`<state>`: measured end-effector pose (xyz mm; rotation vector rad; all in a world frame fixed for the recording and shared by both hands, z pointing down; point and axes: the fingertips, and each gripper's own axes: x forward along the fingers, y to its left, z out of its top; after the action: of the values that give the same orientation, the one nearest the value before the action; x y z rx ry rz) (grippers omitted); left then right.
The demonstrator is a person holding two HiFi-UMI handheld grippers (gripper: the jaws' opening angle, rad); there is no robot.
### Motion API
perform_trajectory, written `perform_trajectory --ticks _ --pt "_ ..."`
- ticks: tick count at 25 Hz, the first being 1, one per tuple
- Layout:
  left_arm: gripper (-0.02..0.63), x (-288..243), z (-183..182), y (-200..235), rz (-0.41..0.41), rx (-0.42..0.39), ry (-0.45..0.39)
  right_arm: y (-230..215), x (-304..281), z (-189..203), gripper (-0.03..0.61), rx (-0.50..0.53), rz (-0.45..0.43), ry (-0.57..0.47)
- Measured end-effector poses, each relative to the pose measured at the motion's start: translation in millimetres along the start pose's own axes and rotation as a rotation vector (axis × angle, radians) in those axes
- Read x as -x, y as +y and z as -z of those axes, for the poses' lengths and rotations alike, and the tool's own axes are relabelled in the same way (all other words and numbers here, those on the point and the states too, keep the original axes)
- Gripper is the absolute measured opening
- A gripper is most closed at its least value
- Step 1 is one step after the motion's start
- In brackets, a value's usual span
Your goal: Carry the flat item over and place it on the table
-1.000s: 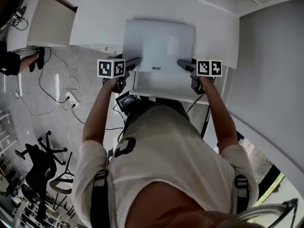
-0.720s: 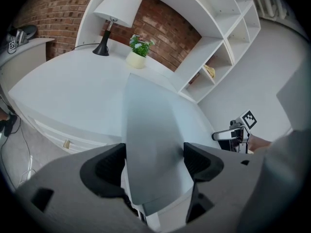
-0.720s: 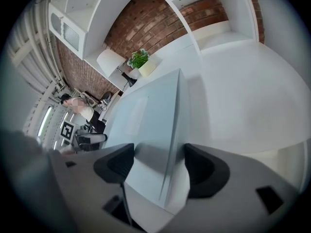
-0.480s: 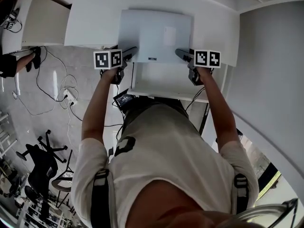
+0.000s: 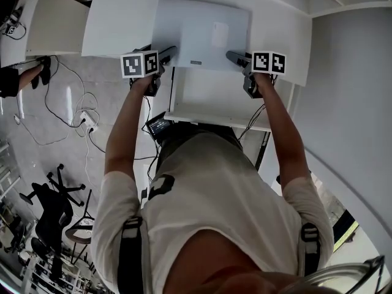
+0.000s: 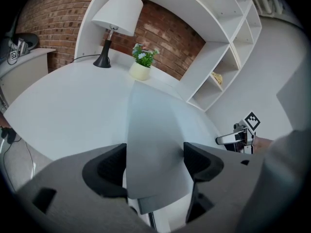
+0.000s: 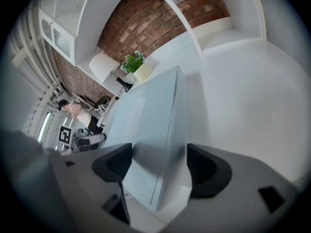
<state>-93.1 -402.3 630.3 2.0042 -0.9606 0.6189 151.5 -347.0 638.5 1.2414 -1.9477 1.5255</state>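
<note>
Keep the closed laptop [image 5: 199, 32] flat and lower both sides together onto the white table [image 5: 116, 23]. It is grey, thin and smooth, and sits between the two grippers. The left gripper [image 5: 168, 52] pinches one edge. The right gripper [image 5: 234, 56] has the other edge between its jaws, which are opening.

The left arm [image 5: 125, 127] and right arm [image 5: 282, 133] are both reaching out toward 12 o'clock. The left claw [image 5: 169, 52] is pointing inward toward 2 o'clock, clamping the flat item [image 5: 199, 32]. The right claw [image 5: 234, 56] is pointing toward 10 o'clock, its jaws opening with that item's edge between them.
</note>
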Motion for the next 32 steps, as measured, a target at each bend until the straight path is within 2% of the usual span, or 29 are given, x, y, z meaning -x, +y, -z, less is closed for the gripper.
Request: perform_trajectory --ticks 14,27,32 --pt "0.365 -14 -27 13 -0.016 -0.027 -0.006 -5 -13 -25 0.383 0.015 0.012 -0.039" --pt "0.365 -11 -33 13 -0.011 0.045 -0.055 0 -11 -32 0.380 0.001 0.005 -0.041" --pt "0.365 -12 -29 11 -0.008 0.042 -0.037 -2 -8 -29 0.380 0.007 0.024 -0.048"
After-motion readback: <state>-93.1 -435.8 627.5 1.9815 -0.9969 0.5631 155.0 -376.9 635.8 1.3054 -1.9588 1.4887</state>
